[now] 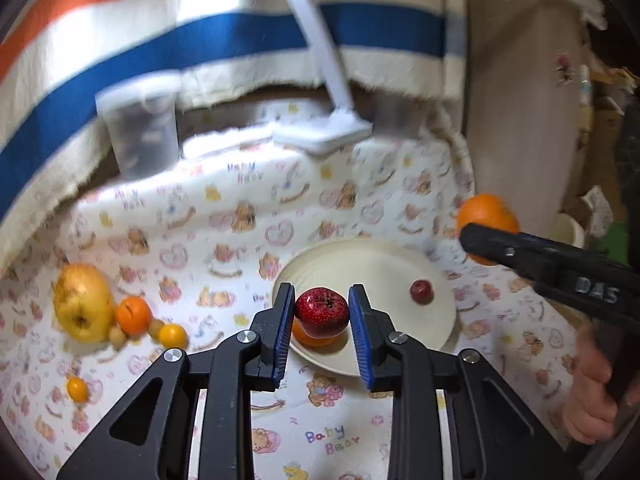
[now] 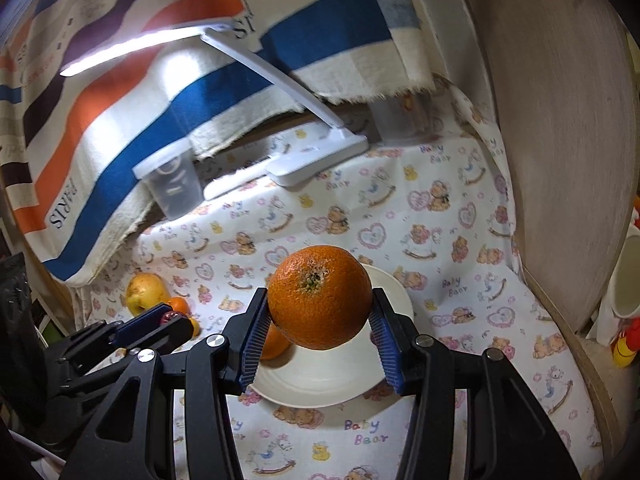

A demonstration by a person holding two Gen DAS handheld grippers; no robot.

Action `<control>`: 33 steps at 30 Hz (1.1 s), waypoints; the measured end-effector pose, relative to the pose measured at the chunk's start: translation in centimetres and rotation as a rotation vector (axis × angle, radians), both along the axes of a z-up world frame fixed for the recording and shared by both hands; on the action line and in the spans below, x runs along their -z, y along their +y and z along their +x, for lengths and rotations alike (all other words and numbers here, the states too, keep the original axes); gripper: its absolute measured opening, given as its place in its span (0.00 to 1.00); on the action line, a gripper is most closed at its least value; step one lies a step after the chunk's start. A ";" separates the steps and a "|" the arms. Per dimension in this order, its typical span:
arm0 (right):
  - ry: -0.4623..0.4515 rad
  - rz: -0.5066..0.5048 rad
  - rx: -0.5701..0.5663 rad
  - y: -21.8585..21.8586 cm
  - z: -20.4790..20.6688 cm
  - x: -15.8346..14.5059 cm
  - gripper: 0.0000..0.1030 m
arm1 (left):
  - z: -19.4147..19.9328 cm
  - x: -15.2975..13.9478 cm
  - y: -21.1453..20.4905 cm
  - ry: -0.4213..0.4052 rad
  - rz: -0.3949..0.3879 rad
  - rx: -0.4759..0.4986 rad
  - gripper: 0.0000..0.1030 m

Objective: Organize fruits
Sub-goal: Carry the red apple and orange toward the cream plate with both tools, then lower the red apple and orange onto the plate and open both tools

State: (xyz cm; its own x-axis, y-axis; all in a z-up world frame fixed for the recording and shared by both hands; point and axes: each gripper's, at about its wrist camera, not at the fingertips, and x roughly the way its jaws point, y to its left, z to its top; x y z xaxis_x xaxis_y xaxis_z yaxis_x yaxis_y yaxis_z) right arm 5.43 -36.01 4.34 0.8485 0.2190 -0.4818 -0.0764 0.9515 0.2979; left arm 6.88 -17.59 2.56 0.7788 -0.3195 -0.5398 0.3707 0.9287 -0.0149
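Crowding is your risk: your left gripper [image 1: 322,314] clamps a strawberry [image 1: 321,312] above the plate [image 1: 376,264], while your right gripper [image 2: 320,312] grips an orange [image 2: 320,298] just above it too. Lowered together, their fingers may collide and fruit roll off the rim.

Two hand-held grippers, each clamped on a fruit

The left gripper [image 1: 322,312] points forward and downward, its blue pads pressed against both sides of a red fruit [image 1: 321,312]. To its right, the right gripper [image 2: 320,312] tilts downward too, jaws wider, pads gripping a large orange [image 2: 320,297] by its flanks. A bare hand [image 1: 592,396] wraps the right gripper's handle behind its jaws.
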 end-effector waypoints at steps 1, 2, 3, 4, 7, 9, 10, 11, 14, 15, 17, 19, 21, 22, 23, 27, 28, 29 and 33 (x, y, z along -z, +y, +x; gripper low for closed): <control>0.013 0.000 0.005 -0.1 0.3 0.3 0.50 | 0.6 0.5 0.0 0.027 -0.019 0.010 0.26; 0.030 0.000 0.009 -0.1 0.6 0.6 0.50 | 1.0 1.0 -0.1 0.048 -0.023 0.011 0.26; 0.047 0.000 0.013 -0.2 0.9 1.0 0.50 | 1.4 1.5 -0.3 0.065 -0.023 0.013 0.26; 0.062 -0.001 0.017 -0.2 1.2 1.4 0.50 | 1.5 1.9 -0.4 0.073 -0.026 0.021 0.26; 0.118 -0.016 0.027 0.0 2.2 2.6 0.50 | 1.5 2.9 -0.8 0.066 0.015 0.009 0.26; 0.157 -0.023 0.025 0.1 2.8 3.4 0.50 | 1.2 3.3 -0.9 0.043 0.052 0.011 0.26; 0.180 -0.018 0.017 0.2 3.1 3.9 0.50 | 1.1 3.4 -0.9 0.037 0.057 0.012 0.26; 0.194 -0.014 0.011 0.2 3.3 4.2 0.50 | 1.2 3.4 -0.8 0.039 0.052 0.012 0.26; 0.227 -0.022 -0.003 0.5 3.7 5.0 0.50 | 1.4 3.7 -0.7 0.066 0.025 0.031 0.26; 0.232 -0.034 -0.004 0.7 3.8 5.2 0.50 | 1.5 3.9 -0.7 0.070 0.021 0.034 0.26; 0.242 -0.051 -0.010 0.9 3.9 5.5 0.50 | 1.5 4.2 -0.8 0.072 0.022 0.041 0.26; 0.253 -0.054 -0.019 1.1 4.2 5.9 0.50 | 1.5 4.4 -0.8 0.057 0.023 0.030 0.26; 0.277 -0.059 -0.025 1.4 4.5 6.5 0.50 | 1.4 4.3 -0.7 0.036 0.019 0.025 0.26; 0.284 -0.062 -0.021 1.5 4.6 6.7 0.50 | 1.5 4.3 -0.6 0.035 0.018 0.026 0.26; 0.279 -0.067 -0.016 1.5 4.6 6.8 0.50 | 1.5 4.3 -0.5 0.036 0.016 0.023 0.26; 0.263 -0.093 -0.006 1.7 4.5 6.6 0.50 | 1.8 4.4 -0.3 0.044 0.006 -0.002 0.26; 0.256 -0.095 -0.007 1.7 4.5 6.5 0.50 | 1.8 4.3 -0.2 0.041 -0.004 -0.007 0.26; 0.244 -0.109 -0.002 1.8 4.4 6.4 0.50 | 1.8 4.3 -0.1 0.044 -0.008 -0.002 0.26; 0.215 -0.143 0.004 2.0 4.1 5.8 0.50 | 2.0 4.5 -0.2 0.064 -0.009 0.004 0.26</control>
